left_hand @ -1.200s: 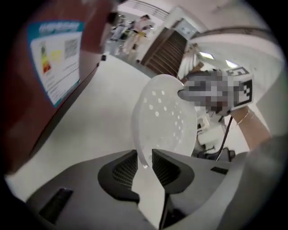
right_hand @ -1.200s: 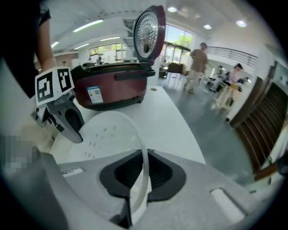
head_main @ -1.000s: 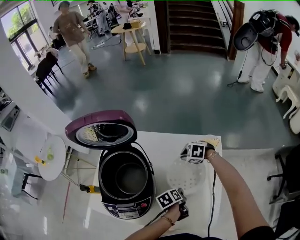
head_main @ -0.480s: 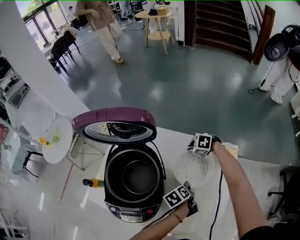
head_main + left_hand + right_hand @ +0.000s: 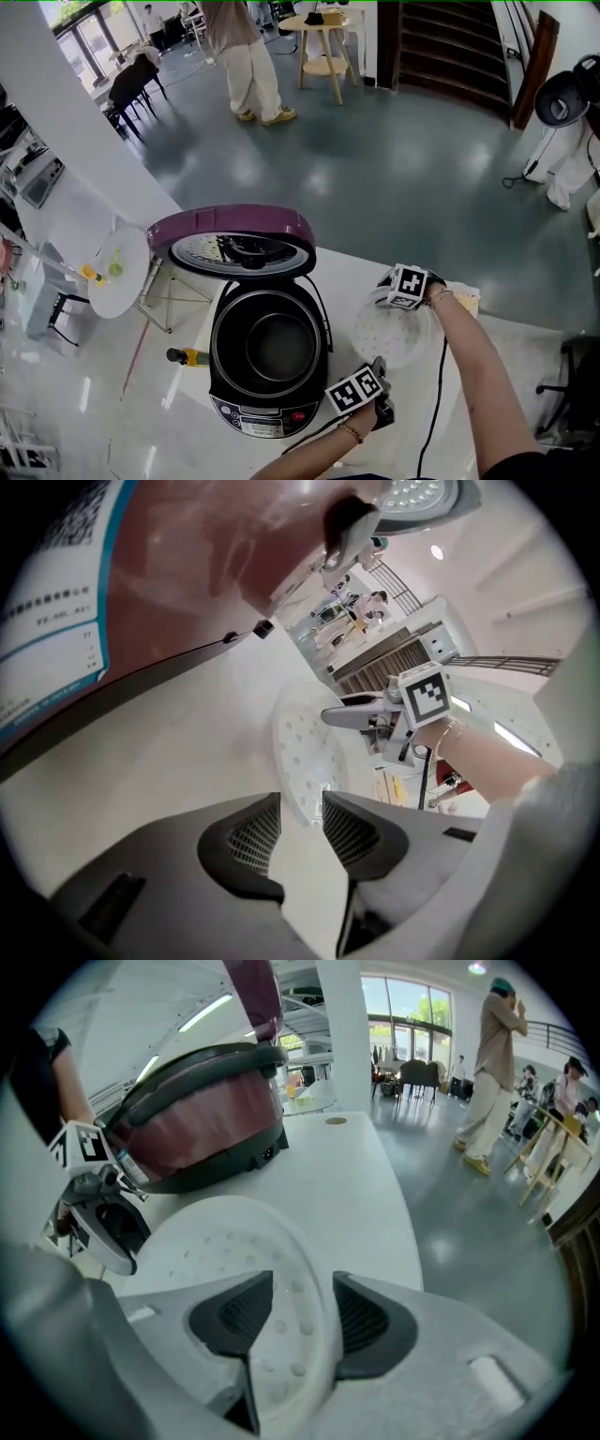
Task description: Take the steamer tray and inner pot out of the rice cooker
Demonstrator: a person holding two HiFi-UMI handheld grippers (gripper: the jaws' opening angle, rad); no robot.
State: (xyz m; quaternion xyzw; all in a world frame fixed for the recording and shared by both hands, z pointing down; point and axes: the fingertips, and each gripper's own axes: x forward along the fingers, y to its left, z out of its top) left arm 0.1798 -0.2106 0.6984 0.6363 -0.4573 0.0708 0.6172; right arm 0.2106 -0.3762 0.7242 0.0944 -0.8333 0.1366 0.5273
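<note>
The purple rice cooker (image 5: 258, 417) stands with its lid (image 5: 234, 234) up and the dark inner pot (image 5: 272, 345) inside it. The white perforated steamer tray (image 5: 394, 339) lies on the table to the cooker's right. My right gripper (image 5: 390, 306) is at the tray's far rim. Its jaws have just been opening and now straddle the rim (image 5: 314, 1269) with a gap on the left side. My left gripper (image 5: 379, 367) is at the tray's near rim. In the left gripper view its jaws (image 5: 302, 803) stand close together with the tray's (image 5: 305, 752) white edge filling the gap.
A yellowish cloth (image 5: 466, 300) lies at the table's far right corner. A black cable (image 5: 433, 394) runs along the right arm. A bottle (image 5: 187, 356) and a round white side table (image 5: 117, 281) sit left of the cooker. A person (image 5: 248, 56) walks in the hall beyond.
Both grippers and the tray shifted a little beside the cooker, then stayed put over the last half second. The person in the hall has walked to the right.
</note>
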